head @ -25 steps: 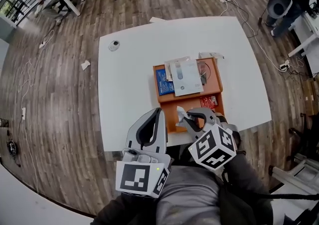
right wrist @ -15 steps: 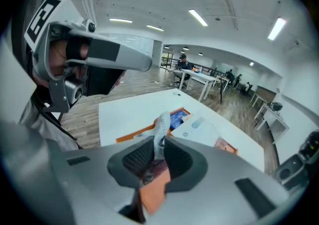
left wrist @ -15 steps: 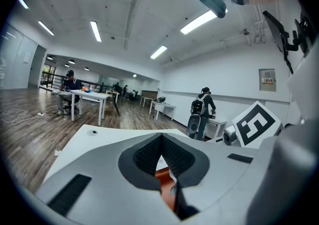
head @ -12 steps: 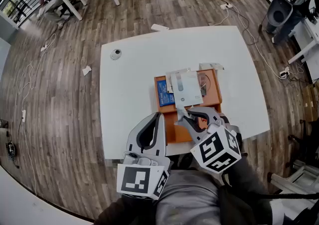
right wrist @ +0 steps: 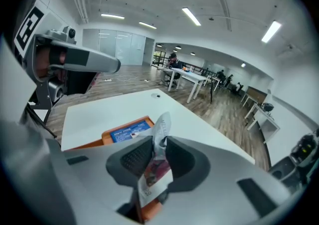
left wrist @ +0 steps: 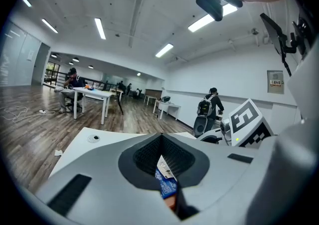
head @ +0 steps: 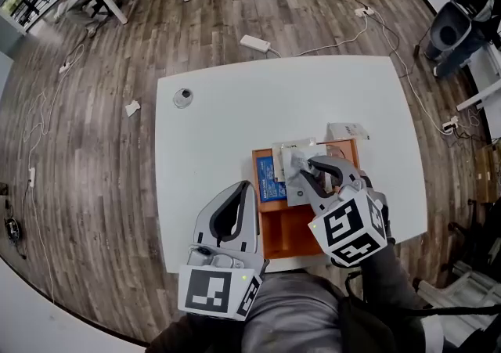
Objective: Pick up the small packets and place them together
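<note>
Your right hand-held gripper (right wrist: 159, 141) has a small packet (right wrist: 158, 166), white with red print, standing crumpled between its jaws. The jaws have just been easing apart, yet the pads near the tips press on it. Below that hand-held gripper sits the orange tray (head: 283, 235) on the white desk (head: 227, 117). A blue packet (head: 272, 185) lies flat in the tray just left of its fingertips, and pale packets (head: 291, 146) overlap one another right at the tips. Another white packet (head: 347, 131) lies on the desk beyond the tray, ahead and to the right of it. Your left hand-held gripper (head: 248, 187) hangs over the desk's near edge, left of the tray, its jaws closed together with nothing in them. The blue packet shows ahead of it, through the gap behind the tips.
</note>
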Tool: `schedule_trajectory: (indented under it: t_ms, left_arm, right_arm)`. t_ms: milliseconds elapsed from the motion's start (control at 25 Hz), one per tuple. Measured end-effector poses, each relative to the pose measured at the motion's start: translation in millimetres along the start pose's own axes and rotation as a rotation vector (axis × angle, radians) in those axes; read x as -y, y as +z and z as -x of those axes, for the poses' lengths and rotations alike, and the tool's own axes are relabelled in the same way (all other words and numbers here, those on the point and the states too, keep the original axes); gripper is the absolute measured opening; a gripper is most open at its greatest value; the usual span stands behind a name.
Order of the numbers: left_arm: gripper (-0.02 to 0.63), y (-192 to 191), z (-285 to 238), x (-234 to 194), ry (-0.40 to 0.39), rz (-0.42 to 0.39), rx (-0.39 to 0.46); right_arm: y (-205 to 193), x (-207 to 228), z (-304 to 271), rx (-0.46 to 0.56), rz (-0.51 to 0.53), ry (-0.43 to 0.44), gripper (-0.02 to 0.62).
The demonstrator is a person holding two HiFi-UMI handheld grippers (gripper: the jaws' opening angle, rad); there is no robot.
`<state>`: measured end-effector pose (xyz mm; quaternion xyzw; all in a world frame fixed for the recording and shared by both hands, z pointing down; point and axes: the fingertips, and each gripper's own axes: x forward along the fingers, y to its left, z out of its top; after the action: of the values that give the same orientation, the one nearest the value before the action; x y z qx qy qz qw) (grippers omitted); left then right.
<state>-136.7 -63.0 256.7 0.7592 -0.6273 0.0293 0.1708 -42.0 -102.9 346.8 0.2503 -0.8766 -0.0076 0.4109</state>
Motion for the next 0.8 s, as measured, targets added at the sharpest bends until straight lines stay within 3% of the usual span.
schedule_trajectory:
  t_ms: [280, 360, 480, 800]
  left_arm:
    - [0.0, -20, -18, -14, 0.005, 0.026, -0.051]
    - [0.0, -24, -19, -14, 0.003, 0.028, -0.059]
    - [0.0, -26, -17, -13, 0.005, 0.028, -0.063]
    - [0.0, -18, -4, 1, 0.004, 0.01, -0.035]
  right_arm:
    - [-16, -8, -29, -0.054, -0.009, 0.047, 0.123]
    - [-16, -7, -30, -0.049, -0.01, 0.042, 0.181]
    - [-14, -8, -29, -0.026, -0.007, 0.035, 0.219]
    - [-5, -6, -5, 0.031, -0.009, -0.009, 0.222]
